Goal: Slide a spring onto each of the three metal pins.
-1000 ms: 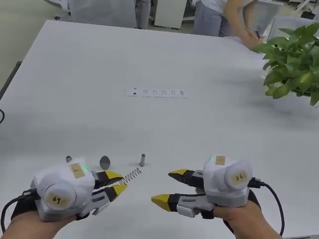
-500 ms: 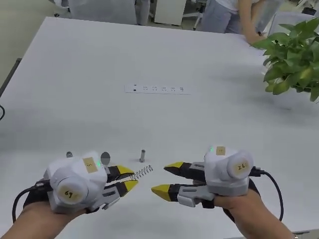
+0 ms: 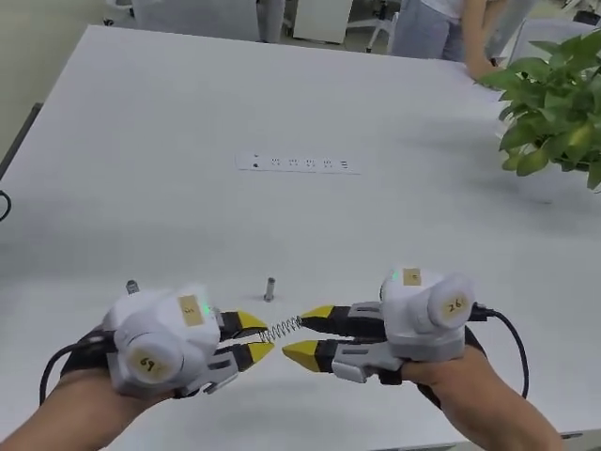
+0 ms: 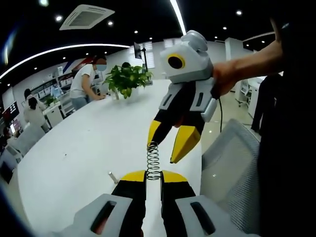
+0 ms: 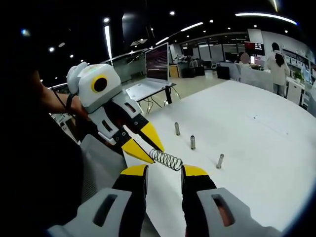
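Note:
A small metal spring (image 3: 282, 329) (image 4: 153, 159) (image 5: 166, 159) sticks out of my left gripper (image 3: 255, 336) (image 4: 153, 175), which is shut on one end of it. My right gripper (image 3: 308, 333) (image 5: 165, 170) faces it tip to tip and stands open, with the spring's free end at its upper jaw. In the left gripper view the right gripper (image 4: 170, 143) hangs just beyond the spring. Three short metal pins (image 5: 177, 129) (image 5: 193, 142) (image 5: 220, 161) stand upright and bare on the white table. Two pins (image 3: 269, 288) (image 3: 132, 287) are visible in the head view just beyond the grippers.
A white power strip (image 3: 296, 164) lies mid-table. A green potted plant (image 3: 554, 103) stands at the far right edge, and a person (image 3: 470, 38) leans over the far side. A cable (image 3: 507, 338) trails from the right gripper. The table's near edge is just below my hands.
My left gripper has carried the spring to the right and slightly toward me, until its free end meets the right gripper's jaws. The right gripper's jaws have narrowed a little.

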The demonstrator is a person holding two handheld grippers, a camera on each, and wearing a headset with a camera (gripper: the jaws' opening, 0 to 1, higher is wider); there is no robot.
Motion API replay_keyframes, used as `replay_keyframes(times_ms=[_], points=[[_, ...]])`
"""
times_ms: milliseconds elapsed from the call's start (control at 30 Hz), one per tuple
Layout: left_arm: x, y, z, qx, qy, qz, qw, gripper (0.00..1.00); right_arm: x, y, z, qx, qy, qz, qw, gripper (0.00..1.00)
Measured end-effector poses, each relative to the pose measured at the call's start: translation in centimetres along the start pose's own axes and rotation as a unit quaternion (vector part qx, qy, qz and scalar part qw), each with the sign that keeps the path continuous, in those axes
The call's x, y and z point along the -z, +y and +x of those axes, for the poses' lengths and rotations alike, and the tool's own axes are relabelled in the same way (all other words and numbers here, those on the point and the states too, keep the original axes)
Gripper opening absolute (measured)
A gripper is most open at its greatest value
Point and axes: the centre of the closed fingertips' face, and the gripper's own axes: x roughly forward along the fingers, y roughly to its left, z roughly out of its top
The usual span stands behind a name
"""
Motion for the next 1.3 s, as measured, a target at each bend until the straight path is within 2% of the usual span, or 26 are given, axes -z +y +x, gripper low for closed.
replay_keyframes(times_ms=[233, 600, 833, 1300], points=[[0.6, -0.3, 0.2, 0.009, 0.014, 0.022, 0.9996, 0.03, -0.1, 0.2, -0.2, -0.005, -0.001, 0.004, 1.0, 0.21], [1.0, -0.5, 0.9, 0.015, 0.025, 0.038, 0.9989, 0.03, -0.6, 0.7, -0.5, -0.012, 0.005, -0.005, 0.9999, 0.17], [0.8, -0.5, 1.2, 0.015, 0.021, 0.036, 0.999, 0.03, -0.5, 1.2, -0.3, -0.018, 0.018, -0.016, 0.9995, 0.15], [0.5, -0.2, 1.2, 0.016, 0.015, 0.038, 0.999, 0.03, -0.5, 0.6, -0.2, -0.022, 0.059, -0.052, 0.9967, 0.15]])
